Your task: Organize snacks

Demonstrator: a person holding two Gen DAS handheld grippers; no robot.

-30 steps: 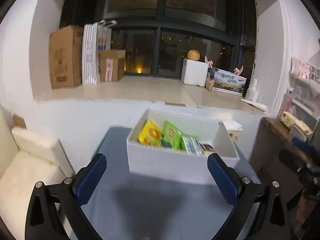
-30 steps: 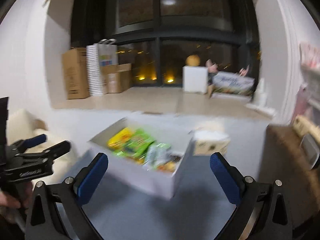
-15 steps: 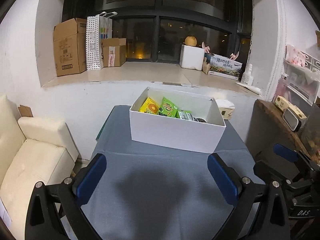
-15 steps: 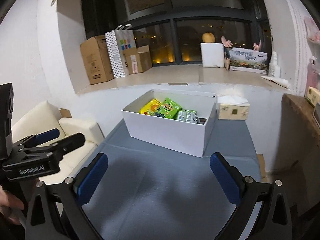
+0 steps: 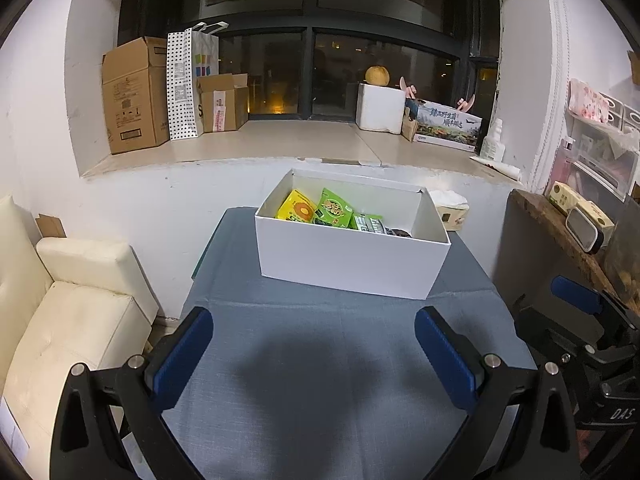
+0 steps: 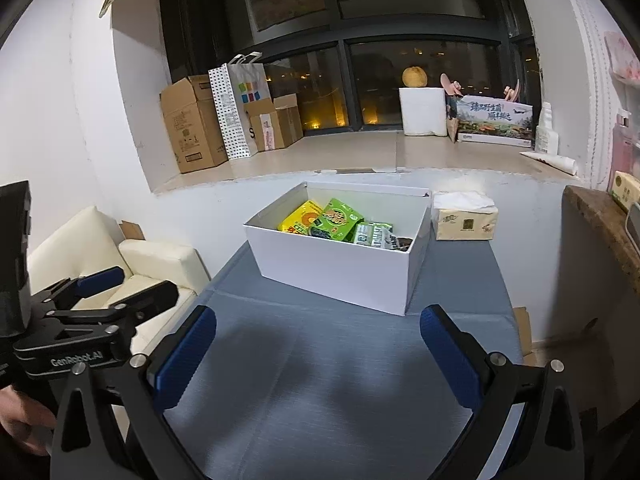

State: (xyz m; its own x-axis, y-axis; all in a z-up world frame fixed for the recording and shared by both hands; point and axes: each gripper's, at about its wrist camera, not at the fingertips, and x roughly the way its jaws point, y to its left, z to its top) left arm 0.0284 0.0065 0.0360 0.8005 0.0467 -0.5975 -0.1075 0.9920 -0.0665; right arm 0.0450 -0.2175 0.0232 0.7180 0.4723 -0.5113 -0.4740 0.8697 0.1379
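A white box (image 5: 348,260) stands on the far half of a blue-grey table (image 5: 320,360). In it lie a yellow snack pack (image 5: 298,210), a green snack pack (image 5: 334,211) and a smaller green-and-white pack (image 5: 368,223). The box also shows in the right wrist view (image 6: 332,268). My left gripper (image 5: 316,354) is open and empty over the near part of the table. My right gripper (image 6: 320,356) is open and empty too, to the right of the left one.
A tissue box (image 6: 464,222) sits behind the white box on the right. A cream sofa (image 5: 68,320) stands left of the table. A wooden shelf (image 5: 560,232) with small items is on the right. Cardboard boxes (image 5: 132,96) stand on the window ledge.
Both grippers have pulled back from the white box and risen, so more of the table shows. Both stayed open and empty.
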